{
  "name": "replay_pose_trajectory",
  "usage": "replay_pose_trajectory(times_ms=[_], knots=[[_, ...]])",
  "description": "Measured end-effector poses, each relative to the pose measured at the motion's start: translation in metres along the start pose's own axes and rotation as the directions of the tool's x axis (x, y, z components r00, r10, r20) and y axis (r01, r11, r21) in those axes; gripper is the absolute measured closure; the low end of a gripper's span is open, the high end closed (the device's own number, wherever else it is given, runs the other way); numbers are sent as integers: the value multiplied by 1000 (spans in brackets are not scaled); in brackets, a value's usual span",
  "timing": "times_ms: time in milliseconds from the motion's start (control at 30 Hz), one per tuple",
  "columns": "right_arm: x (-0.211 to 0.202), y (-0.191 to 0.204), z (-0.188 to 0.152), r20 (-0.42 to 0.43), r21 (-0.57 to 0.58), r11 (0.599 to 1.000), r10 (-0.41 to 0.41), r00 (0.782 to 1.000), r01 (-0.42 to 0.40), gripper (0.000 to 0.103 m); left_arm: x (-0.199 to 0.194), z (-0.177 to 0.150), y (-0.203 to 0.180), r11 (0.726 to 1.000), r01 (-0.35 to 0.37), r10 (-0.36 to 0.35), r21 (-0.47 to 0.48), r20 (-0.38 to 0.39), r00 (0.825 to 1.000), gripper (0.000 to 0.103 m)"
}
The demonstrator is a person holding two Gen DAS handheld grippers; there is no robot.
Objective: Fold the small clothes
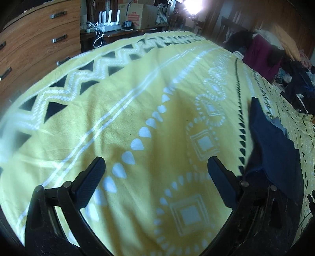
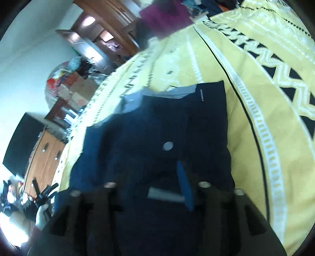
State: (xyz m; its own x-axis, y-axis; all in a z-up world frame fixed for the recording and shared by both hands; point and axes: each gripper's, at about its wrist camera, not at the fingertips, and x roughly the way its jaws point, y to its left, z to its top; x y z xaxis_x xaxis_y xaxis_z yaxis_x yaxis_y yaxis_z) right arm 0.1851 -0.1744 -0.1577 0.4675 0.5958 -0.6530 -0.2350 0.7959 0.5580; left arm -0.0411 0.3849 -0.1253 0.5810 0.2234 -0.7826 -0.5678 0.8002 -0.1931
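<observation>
In the left wrist view we see the left gripper (image 1: pixel 156 171) held over a yellow patterned blanket (image 1: pixel 122 110), its two black fingers (image 1: pixel 92 177) spread wide with only blanket showing between them; nothing is held. At ten o'clock stands a wooden chest of drawers (image 1: pixel 39 39), and at twelve o'clock a cardboard box (image 1: pixel 140 14) sits on a cluttered table beyond the far edge of the blanket. The navy garment (image 1: pixel 275 149) lies flat on the blanket at three o'clock, entirely outside the gap, its near corner just beside the outer face of the right-hand finger; we cannot tell whether cloth and finger touch. A maroon cloth (image 1: pixel 259 53) rests among heaped clothing at two o'clock. In the right wrist view, which is motion-blurred, a dark screen (image 2: pixel 21 141) appears at nine o'clock, and a gloved hand with the other gripper at eight o'clock. The navy garment (image 2: pixel 157 128) fills the centre, a round pale button (image 2: pixel 167 146) near its middle and a grey lining at eleven o'clock. The right gripper (image 2: pixel 155 189) sits low over the garment at six o'clock; its dark fingers merge with the dark cloth, so we cannot tell whether they are apart or closed on fabric. The yellow patterned blanket (image 2: pixel 256 94) extends toward three o'clock.
</observation>
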Motion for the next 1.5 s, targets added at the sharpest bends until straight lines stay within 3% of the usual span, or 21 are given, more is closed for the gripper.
replay_pose_trajectory(times_ms=[33, 100, 267, 433, 533, 667, 700, 733, 867, 900, 967, 1033, 1100, 1167, 1200, 1233, 1367, 1467, 1500], knots=[[-8, 0, -5, -8, -3, 1000, -8, 1000, 8, 32, -6, -2, -2, 1000, 5, -5, 7, 7, 1000, 1], [-19, -4, -12, -15, -4, 1000, -25, 1000, 25, 24, -17, -9, -8, 999, 24, -25, 22, 19, 1000, 1], [-19, -22, 0, -15, 42, 999, -16, 1000, 17, 24, -11, -24, -4, 1000, 22, -22, -3, -5, 1000, 1], [38, -13, 38, -88, -49, 999, -8, 996, 3, 24, -2, -26, -2, 1000, 4, -5, -25, -23, 1000, 1], [79, -19, 52, -140, -90, 990, -121, 983, 109, 24, 0, -26, -5, 1000, 3, -3, -20, -30, 1000, 1], [101, -29, 59, -134, -63, 990, -130, 982, 122, 24, 5, -30, -4, 1000, -13, 12, -18, -38, 999, 1], [100, -27, 60, -119, -65, 991, -123, 985, 116, 40, 6, -30, -5, 1000, -20, 20, -13, -39, 999, 1], [100, -24, 59, -117, -66, 995, -81, 990, 73, 70, 9, -30, -8, 1000, -26, 26, -9, -40, 999, 1], [102, -12, 50, -123, -111, 993, -55, 991, 41, 83, 13, -30, -13, 999, -42, 43, 11, -44, 998, 1], [98, -11, 48, -112, -117, 993, -49, 992, 36, 92, 13, -30, -13, 999, -40, 41, 10, -43, 998, 1], [84, -15, 48, -69, -115, 991, -72, 995, 64, 95, 12, -30, -13, 999, -35, 35, 3, -42, 998, 1], [75, -30, 48, -64, -74, 993, -101, 993, 97, 95, 14, -30, -13, 999, -32, 32, -3, -45, 998, 0], [81, -42, 41, -129, -79, 991, -119, 984, 109, 92, 17, -31, -13, 999, -40, 40, 3, -52, 998, 0], [77, -40, 41, -139, -131, 984, -136, 981, 118, 79, 17, -31, -14, 999, -45, 46, 13, -54, 997, 0], [68, -38, 45, -127, -141, 983, -132, 983, 113, 62, 18, -31, -15, 999, -46, 47, 17, -54, 997, 0], [56, -37, 50, -96, -141, 986, -108, 989, 94, 54, 17, -32, -14, 999, -44, 45, 16, -53, 998, 0], [34, -38, 88, -22, -117, 993, 6, 1000, -8, 53, 20, -33, -16, 998, -64, 66, 26, -55, 996, 0], [64, -42, 117, -96, -130, 991, 27, 995, -39, 53, 22, -33, -20, 996, -83, 86, 42, -59, 995, 0], [81, -39, 123, -123, -154, 988, -8, 992, -11, 53, 23, -33, -20, 996, -83, 85, 41, -58, 995, 0]])
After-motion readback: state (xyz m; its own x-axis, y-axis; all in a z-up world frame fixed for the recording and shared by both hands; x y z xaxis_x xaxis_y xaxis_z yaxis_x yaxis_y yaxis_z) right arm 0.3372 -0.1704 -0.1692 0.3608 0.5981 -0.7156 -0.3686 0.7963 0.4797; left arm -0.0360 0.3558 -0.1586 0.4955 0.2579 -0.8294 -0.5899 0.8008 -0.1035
